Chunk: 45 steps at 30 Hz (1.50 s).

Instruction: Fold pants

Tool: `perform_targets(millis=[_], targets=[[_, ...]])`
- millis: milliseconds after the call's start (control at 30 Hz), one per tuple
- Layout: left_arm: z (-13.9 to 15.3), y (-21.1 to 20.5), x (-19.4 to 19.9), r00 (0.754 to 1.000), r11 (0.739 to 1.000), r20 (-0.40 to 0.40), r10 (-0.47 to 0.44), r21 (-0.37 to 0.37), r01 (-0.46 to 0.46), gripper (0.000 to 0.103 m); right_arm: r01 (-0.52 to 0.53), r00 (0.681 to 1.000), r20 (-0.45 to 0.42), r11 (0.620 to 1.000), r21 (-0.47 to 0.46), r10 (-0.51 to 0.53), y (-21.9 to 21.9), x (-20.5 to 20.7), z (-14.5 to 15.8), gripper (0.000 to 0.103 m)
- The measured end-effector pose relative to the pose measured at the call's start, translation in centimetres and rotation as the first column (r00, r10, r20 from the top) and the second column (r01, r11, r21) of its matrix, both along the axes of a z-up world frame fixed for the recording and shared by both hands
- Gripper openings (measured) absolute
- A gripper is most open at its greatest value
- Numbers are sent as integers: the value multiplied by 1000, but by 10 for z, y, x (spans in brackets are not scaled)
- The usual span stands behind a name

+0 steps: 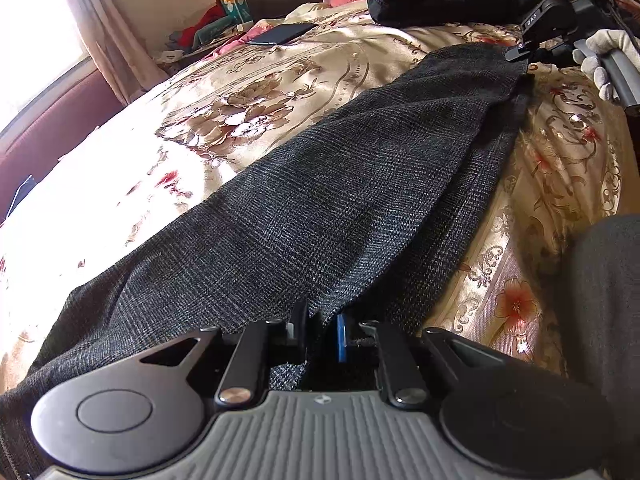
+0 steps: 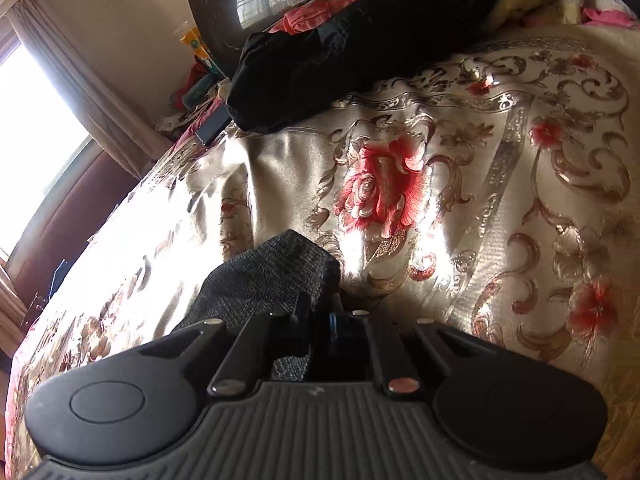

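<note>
From the left wrist cam, the left claw (image 1: 320, 330) is pinched tight on the near edge of the pants (image 1: 304, 208), dark grey tweedy fabric stretched long across the bed (image 1: 248, 92) toward the far end, where the right claw (image 1: 520, 50) has hold of it, a gloved hand (image 1: 604, 60) behind. Risk here, I'd say: only a thin bit of cloth sits in the jaws, so a tug could pop it loose and dump that end. From the right wrist cam, the right claw (image 2: 320, 312) is nearly closed on a bunched corner of the pants (image 2: 268, 276), lifted off the bed (image 2: 500, 200). That bunching could carry a wrinkle into the fold, and the two layers look offset, so edges may not line up.
</note>
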State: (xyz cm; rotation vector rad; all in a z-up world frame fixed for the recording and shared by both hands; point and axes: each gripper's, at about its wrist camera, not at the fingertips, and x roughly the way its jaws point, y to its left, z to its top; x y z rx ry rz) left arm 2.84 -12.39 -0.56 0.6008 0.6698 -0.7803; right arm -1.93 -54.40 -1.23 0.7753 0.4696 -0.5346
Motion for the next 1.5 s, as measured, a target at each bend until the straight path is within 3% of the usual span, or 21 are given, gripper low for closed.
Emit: perform_targets(millis=[133,233,300,333,400,467,500,533,600,667,700,767,833,900,1000,1067,1133,1267,1400,1500], targets=[[0,6,-4,999,1000,32,-22,20,21,33,-9,998,-54,1000,23,10,11,-10,5,29],[-1,14,-4,999,1000,32,-16,12,15,36,-50,995,-91,997,-61,45,45,-19,16,29],[-1,20,-3,999,1000,32,-15,1,15,38,-180,982,-81,976,-125,171,79,-20,25,29],[-2,21,-2,999,1000,36,-14,1,14,39,-288,957,-95,943,-164,275,101,-15,30,30],[-2,22,0,999,1000,36,-3,-7,3,40,-498,867,-173,819,-285,467,154,1,38,32],[-1,21,3,999,999,23,25,-24,-24,39,-678,730,-272,613,-406,626,210,17,36,37],[0,21,5,999,999,11,35,-39,-34,37,-755,637,-338,472,-456,693,243,25,31,38],[1,23,7,999,998,-1,38,-52,-38,33,-790,582,-372,395,-469,723,260,30,28,38],[3,26,9,999,996,-31,37,-78,-39,29,-852,439,-444,206,-481,781,298,39,17,40],[5,30,10,999,996,-35,27,-89,-30,28,-858,353,-516,50,-511,780,330,45,6,41],[6,31,10,999,996,-36,21,-91,-25,28,-852,345,-540,15,-524,768,340,48,2,40],[6,33,13,999,995,-51,17,-99,-22,28,-852,337,-566,-12,-523,752,349,57,-5,34],[5,35,16,998,995,-55,15,-101,-20,27,-866,337,-571,9,-500,749,352,67,-9,12],[8,37,16,999,994,-53,8,-109,-14,26,-873,346,-565,36,-486,749,351,70,-4,5],[19,43,9,999,993,-44,-12,-118,7,25,-874,351,-545,56,-483,761,351,57,17,4],[25,47,0,999,992,-42,-20,-125,15,25,-879,338,-527,61,-473,780,353,45,29,3],[27,52,-8,997,991,-67,-23,-135,14,25,-883,314,-532,37,-467,786,356,33,33,3],[6,50,-13,997,998,-82,-9,-70,3,29,-921,247,-610,-12,-389,753,363,36,-1,6],[20,69,-13,995,993,-100,29,-114,-40,30,-927,251,-595,13,-374,764,364,43,6,12],[33,104,-16,994,989,-37,107,-98,-110,34,-901,286,-571,12,-435,769,360,36,30,12]])
